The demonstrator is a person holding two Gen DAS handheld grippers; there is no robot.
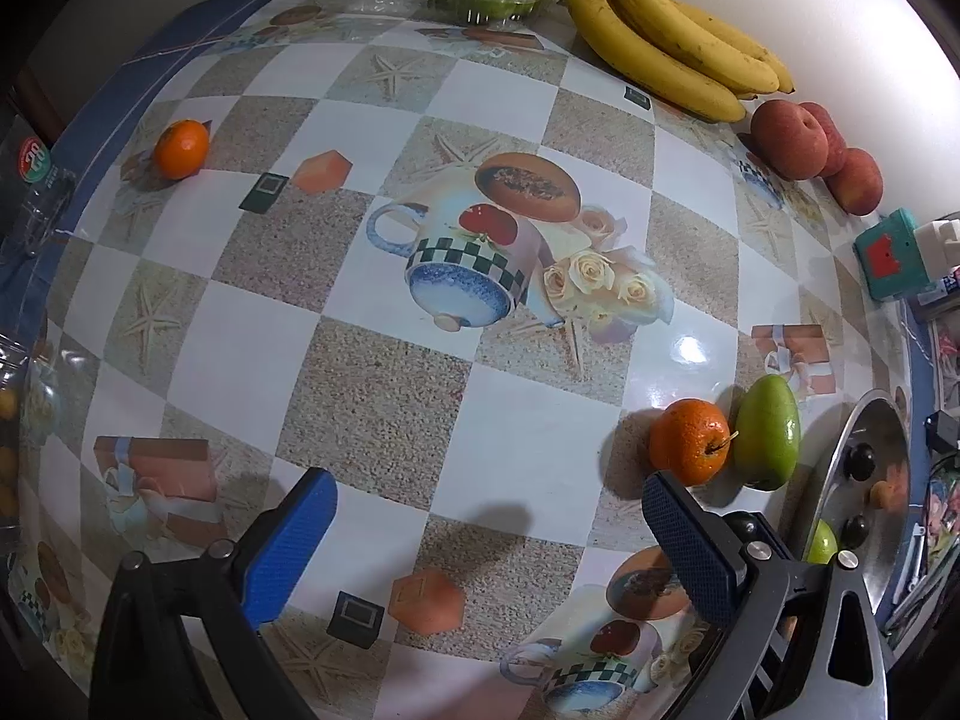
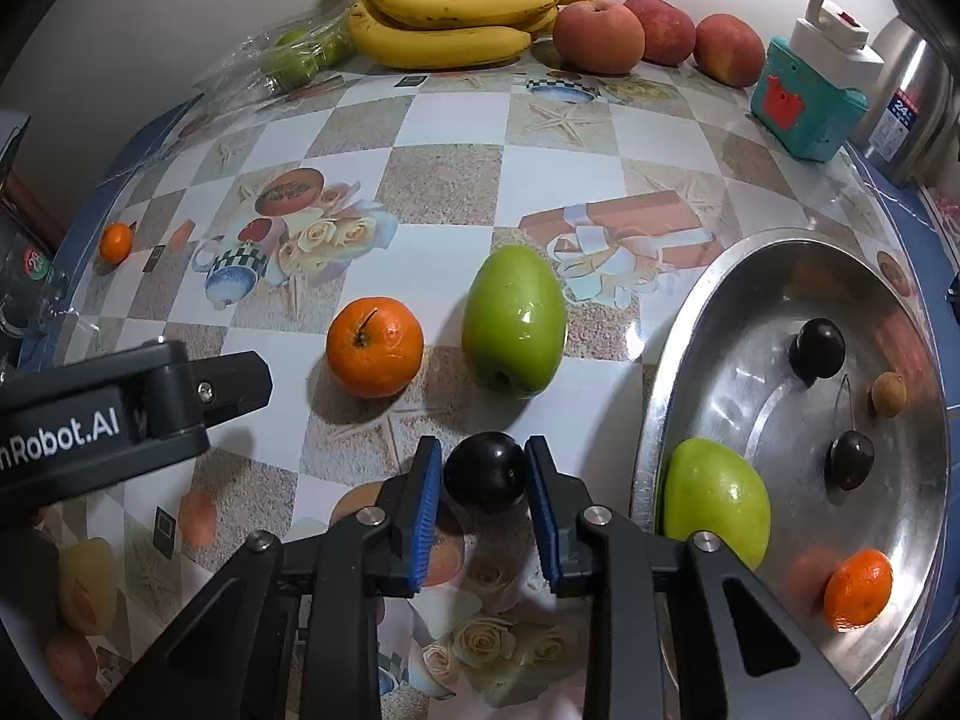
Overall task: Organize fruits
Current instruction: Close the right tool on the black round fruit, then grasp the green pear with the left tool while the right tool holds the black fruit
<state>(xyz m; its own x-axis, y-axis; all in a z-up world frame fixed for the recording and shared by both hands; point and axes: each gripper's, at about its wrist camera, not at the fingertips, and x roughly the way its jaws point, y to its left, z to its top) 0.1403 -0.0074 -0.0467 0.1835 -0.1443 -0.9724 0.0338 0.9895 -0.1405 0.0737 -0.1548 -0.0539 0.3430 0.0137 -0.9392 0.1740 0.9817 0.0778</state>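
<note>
- Gripping a dark plum (image 2: 485, 468), the right gripper (image 2: 483, 501) has its blue fingers (image 2: 423, 504) clamped on the fruit's two sides, just above the worktop (image 2: 444, 180).
- The steel bowl (image 2: 690, 324) serves as landmark: the held plum is just left of its rim.
- A green mango (image 2: 515, 319) lies on the worktop left of the bowl, with an orange (image 2: 375, 345) just beside it, farther from the bowl.
- Inside the bowl sit a second green mango (image 2: 717, 501) against the near-left wall, a tangerine (image 2: 858, 588) at the near side, a dark cherry (image 2: 852, 459) with its stem, another dark plum (image 2: 817, 349) and a small brown fruit (image 2: 888, 394).
- The left gripper (image 1: 489, 534) hovers over bare worktop left of the bowl, fingers (image 1: 288, 546) wide apart with nothing between them.
- Beyond the bowl, along the wall, lie bananas (image 2: 456, 15), three peaches (image 2: 599, 36) and a teal box (image 2: 804, 108).
- Far left of the bowl, a small orange (image 2: 115, 242) rests near the worktop's edge.
- A clear bag of green fruit (image 2: 294, 63) lies left of the bananas.
</note>
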